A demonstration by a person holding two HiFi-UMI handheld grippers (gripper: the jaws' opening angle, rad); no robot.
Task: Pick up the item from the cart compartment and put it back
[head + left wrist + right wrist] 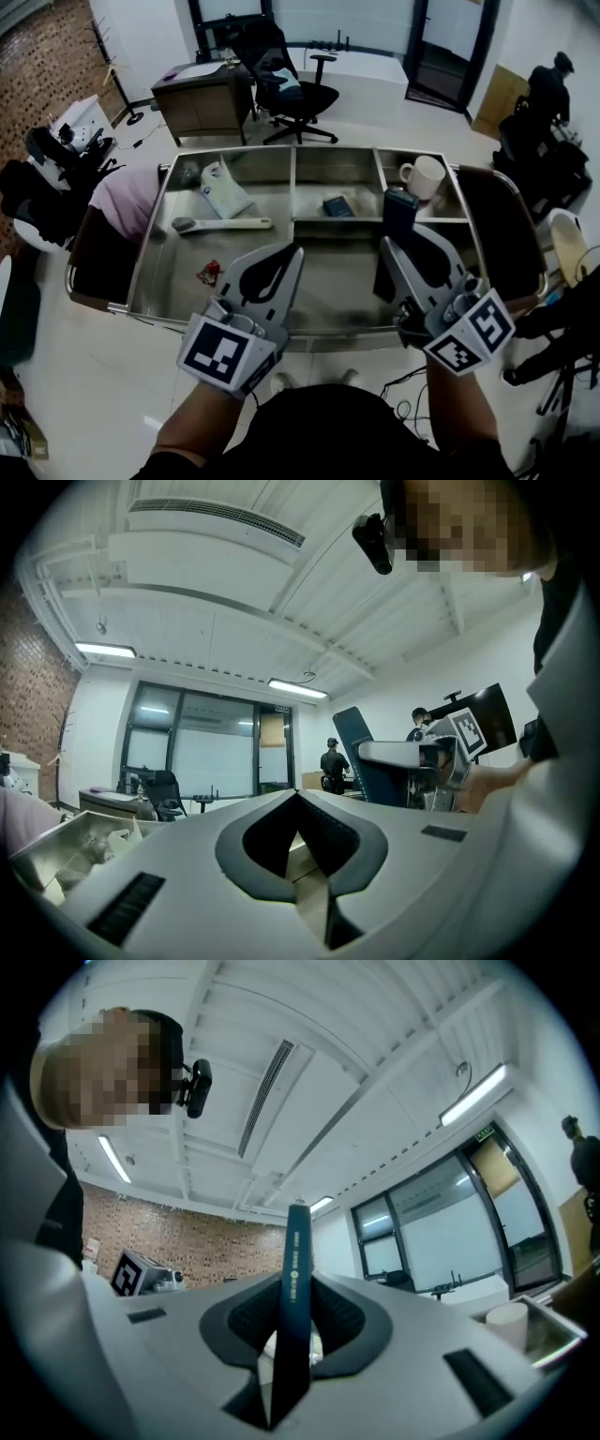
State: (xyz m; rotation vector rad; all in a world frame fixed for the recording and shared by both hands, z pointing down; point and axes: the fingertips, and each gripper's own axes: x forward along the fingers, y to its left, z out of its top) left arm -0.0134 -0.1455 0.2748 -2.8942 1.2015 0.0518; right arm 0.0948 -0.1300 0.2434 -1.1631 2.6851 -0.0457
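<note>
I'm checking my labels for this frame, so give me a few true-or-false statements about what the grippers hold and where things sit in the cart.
1. The right gripper is shut on a dark blue box. True.
2. The left gripper holds the white brush. False: its fingers are together with nothing between them, and the white brush lies in the left part of the cart.
3. The white mug sits beside the brush. False: the white mug is in the far right compartment.
4. A red wrapper lies on the cart floor near the left gripper. True.
</note>
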